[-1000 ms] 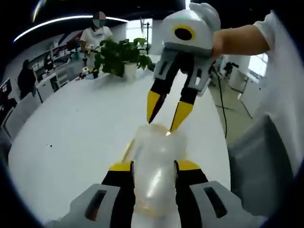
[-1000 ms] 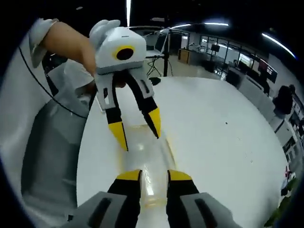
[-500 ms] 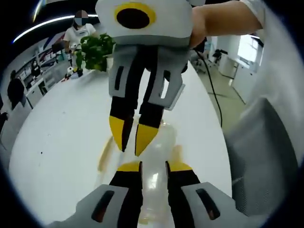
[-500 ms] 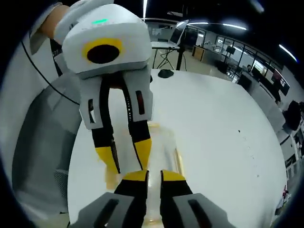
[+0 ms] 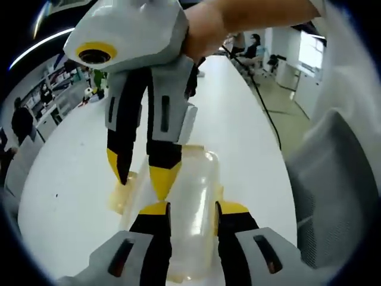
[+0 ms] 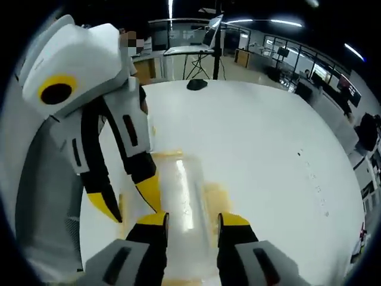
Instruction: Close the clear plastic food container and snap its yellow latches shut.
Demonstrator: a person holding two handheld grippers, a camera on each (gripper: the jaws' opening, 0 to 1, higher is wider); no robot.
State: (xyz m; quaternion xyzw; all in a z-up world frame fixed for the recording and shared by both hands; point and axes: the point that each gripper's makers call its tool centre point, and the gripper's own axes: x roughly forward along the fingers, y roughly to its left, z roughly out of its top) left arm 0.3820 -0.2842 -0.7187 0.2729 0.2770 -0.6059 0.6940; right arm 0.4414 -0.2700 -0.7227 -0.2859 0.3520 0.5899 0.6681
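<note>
The clear plastic food container (image 5: 197,179) lies on the white table (image 5: 65,161), lid on top, with a yellow latch (image 5: 121,195) sticking out at its left side. My left gripper (image 5: 193,208) is open, its yellow-tipped jaws straddling the lid. My right gripper (image 5: 140,176) reaches down from above, one fingertip on the lid edge and the other beside the latch. In the right gripper view the container (image 6: 184,179) runs up between my open right gripper (image 6: 193,219) jaws. The left gripper (image 6: 125,199) comes in from the left, and yellow latch edges (image 6: 217,193) show along the container's side.
A grey chair (image 5: 333,196) stands close at the table's right edge, and a black cable (image 5: 268,113) hangs off it. A dark small object (image 6: 196,84) and a tripod (image 6: 211,53) sit at the far end. People and desks are in the background.
Both grippers' jaws have spread from nearly shut to open over the lid. The two grippers have shifted sideways, so each now crosses the other's view from higher up.
</note>
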